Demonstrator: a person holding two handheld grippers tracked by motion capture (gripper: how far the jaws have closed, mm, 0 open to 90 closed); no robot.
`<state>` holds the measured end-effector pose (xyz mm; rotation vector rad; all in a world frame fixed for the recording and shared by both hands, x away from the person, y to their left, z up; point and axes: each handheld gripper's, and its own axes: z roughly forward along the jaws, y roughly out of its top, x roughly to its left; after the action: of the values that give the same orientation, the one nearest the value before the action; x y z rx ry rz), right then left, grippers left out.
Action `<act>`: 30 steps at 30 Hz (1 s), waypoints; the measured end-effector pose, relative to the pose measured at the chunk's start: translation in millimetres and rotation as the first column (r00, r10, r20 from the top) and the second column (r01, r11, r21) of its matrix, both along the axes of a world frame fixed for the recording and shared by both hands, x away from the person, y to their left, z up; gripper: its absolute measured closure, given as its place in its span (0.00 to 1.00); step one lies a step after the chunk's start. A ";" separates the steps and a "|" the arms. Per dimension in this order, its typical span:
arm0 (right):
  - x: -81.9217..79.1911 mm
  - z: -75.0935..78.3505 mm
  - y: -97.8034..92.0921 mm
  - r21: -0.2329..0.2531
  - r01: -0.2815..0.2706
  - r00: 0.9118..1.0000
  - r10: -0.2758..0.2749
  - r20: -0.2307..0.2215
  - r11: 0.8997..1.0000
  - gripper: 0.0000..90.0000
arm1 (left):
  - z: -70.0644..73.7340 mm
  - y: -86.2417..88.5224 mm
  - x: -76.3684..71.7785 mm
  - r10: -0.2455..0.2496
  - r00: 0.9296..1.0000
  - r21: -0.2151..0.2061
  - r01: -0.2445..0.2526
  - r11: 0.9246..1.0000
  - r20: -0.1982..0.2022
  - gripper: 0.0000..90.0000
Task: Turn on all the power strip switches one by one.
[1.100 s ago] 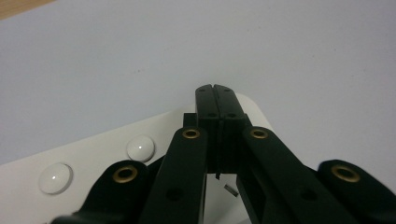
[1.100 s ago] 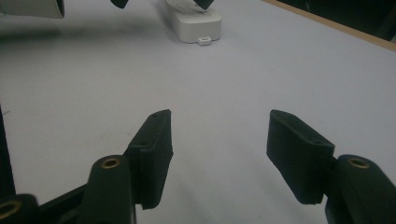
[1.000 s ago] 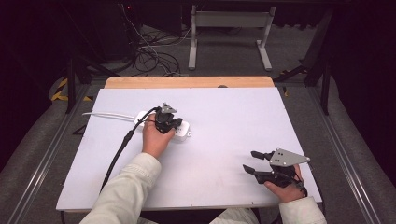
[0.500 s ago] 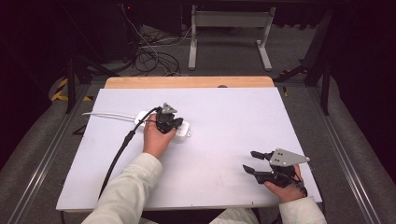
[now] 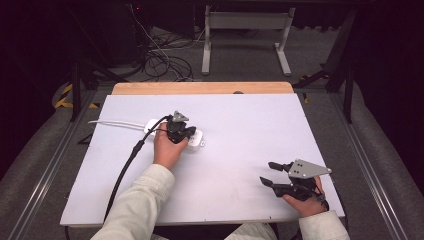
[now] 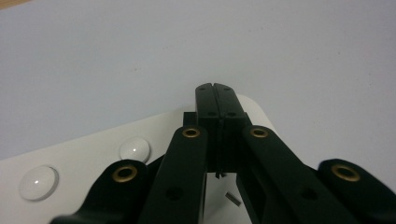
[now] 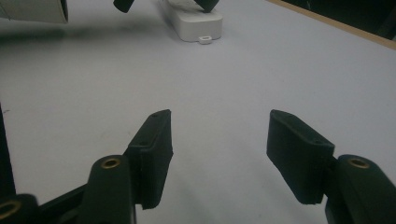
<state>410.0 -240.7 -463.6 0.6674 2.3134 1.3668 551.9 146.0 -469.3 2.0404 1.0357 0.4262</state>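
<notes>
Over toward the left edge of the worktop (image 5: 240,115), a bit nearer the far edge than the near one, sits a white power strip (image 5: 196,141) with its white cord (image 5: 117,123) running off to the left edge. The left gripper (image 5: 181,133) is parked right on top of the strip, so from the high view you mostly see the strip's right end poking out past it. In the left gripper view the two jaws are pressed flat together with no gap and nothing between them, tips resting over the rounded end of the strip's white top (image 6: 154,135). Two glossy round buttons (image 6: 134,149) sit on that top just left of the jaws. Can't tell if the tips actually touch the plastic or hover just above it.

The right gripper (image 5: 272,173) is well apart from all that, near the front right corner of the worktop, held by the person's hand (image 5: 302,202). Its jaws are spread wide and hold nothing, just bare table between them in the right gripper view. They point back toward the strip, which shows up far off at the top of that view (image 7: 194,21).

A thick black cable (image 5: 125,167) trails from the left gripper down to the near edge.
</notes>
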 end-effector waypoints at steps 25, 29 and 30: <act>0.9 -0.6 -0.5 0.003 0.003 1.000 -0.003 -0.001 1.000 0.46 | 25.0 0.9 -15.0 -0.044 0.997 -0.016 0.045 0.999 0.060 1.00; 0.1 0.0 0.0 0.001 0.005 1.000 -0.005 0.002 1.000 0.46 | 35.5 4.8 -23.4 -0.058 0.995 -0.012 0.059 0.998 0.080 1.00; -0.1 0.1 0.1 0.003 0.004 1.000 -0.004 0.002 1.000 0.46 | 37.1 6.0 -24.6 -0.059 0.995 -0.007 0.060 0.998 0.087 1.00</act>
<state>409.9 -240.6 -463.4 0.6710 2.3074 1.3684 527.4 152.0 -432.2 2.0205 0.9214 0.4731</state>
